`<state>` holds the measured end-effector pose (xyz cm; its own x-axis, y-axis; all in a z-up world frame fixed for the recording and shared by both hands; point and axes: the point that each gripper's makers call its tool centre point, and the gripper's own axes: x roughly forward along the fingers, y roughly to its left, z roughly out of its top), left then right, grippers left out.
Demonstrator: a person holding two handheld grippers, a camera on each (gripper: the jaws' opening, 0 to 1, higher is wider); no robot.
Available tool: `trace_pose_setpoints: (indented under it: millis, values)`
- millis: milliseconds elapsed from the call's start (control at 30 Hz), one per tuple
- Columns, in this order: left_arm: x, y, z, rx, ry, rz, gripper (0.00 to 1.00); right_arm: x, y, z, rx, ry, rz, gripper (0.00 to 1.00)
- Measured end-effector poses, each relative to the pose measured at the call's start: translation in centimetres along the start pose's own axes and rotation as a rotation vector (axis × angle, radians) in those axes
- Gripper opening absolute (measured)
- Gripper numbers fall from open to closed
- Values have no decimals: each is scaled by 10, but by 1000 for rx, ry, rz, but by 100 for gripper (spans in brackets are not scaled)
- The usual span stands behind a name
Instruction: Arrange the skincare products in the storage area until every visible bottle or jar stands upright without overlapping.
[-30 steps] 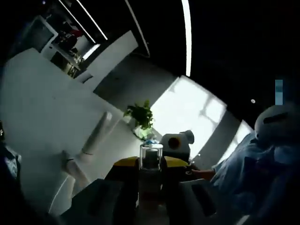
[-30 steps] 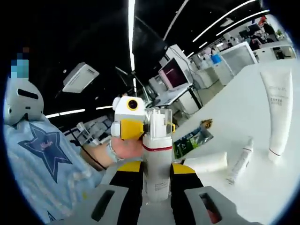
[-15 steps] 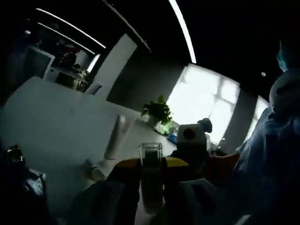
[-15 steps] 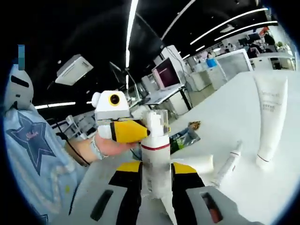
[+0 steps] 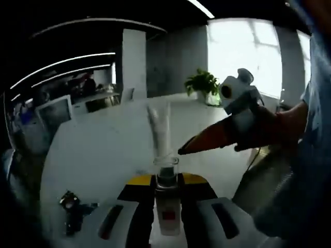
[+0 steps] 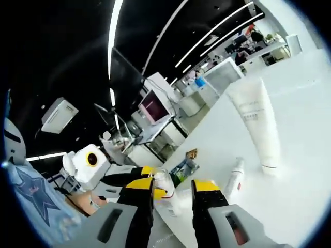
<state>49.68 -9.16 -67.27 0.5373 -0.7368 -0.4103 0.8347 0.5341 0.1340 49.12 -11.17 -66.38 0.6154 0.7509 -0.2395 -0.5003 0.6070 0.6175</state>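
Observation:
A white pump bottle with a clear cap [image 5: 166, 178] stands between the jaws of my left gripper [image 5: 166, 182], which is shut on it. In the right gripper view the same bottle [image 6: 163, 192] sits just beyond my right gripper [image 6: 172, 185], held from the left by the left gripper [image 6: 155, 182]. The right jaws stand open with nothing between them. Coming in from the right of the left gripper view, the right gripper [image 5: 184, 151] points at the bottle's cap. A tall white tube [image 6: 256, 121] stands on its cap on the white table [image 6: 305, 155], with a small slim bottle [image 6: 234, 178] lying beside it.
A dark printed sachet [image 6: 184, 165] lies on the table near the bottle, and it is also seen as a sachet [image 5: 71, 202] at lower left. The white tube [image 5: 159, 129] rises right behind the held bottle. A person's sleeve [image 5: 305, 155] fills the right side.
The bottle has passed from the right jaws into the left gripper, and the right gripper has drawn back from it. Both cameras have swung toward the table.

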Motion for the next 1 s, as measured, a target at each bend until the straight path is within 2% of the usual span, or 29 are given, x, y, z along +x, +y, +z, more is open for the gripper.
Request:
trace_pose_setpoints:
  millis: [133,233,300,333,367,433,500,533,567,600,633,767,900,1000]
  values:
    - [1,-8,0,82,8,0,15,7,9,-7,-8,25,15,23]
    - [2,-14,0,173,17,4,15,11,9,-11,-20,42,-2,22]
    - [2,-19,2,181,9,-7,15,13,7,-18,-50,86,-19,18]
    - [3,-21,1,186,14,-11,16,15,10,-17,-43,81,-7,14]
    - [4,-23,-3,197,31,-32,16,14,3,-20,-70,102,-60,12]
    - [4,-23,-5,196,30,-51,16,12,7,-23,-112,122,-43,12]
    - [5,-21,-6,178,6,-61,22,10,6,-25,-122,146,-44,11]
    - [5,-28,-6,134,-4,-123,22,9,7,-26,-128,153,-29,11]
    - [5,-30,-8,101,2,-149,23,7,7,-27,-145,166,-27,11]
    - [5,-29,-13,48,33,-168,24,6,8,-25,-189,165,-24,11]
    - [5,-29,-15,33,43,-181,26,5,9,-24,-225,165,-18,11]
    - [7,-34,-17,-17,37,-247,41,-2,15,-28,-357,228,20,11]
    - [5,-51,-20,-29,54,-341,39,-9,25,-29,-463,268,97,11]
    - [4,-58,-22,-18,62,-372,36,-20,35,-26,-495,289,183,11]
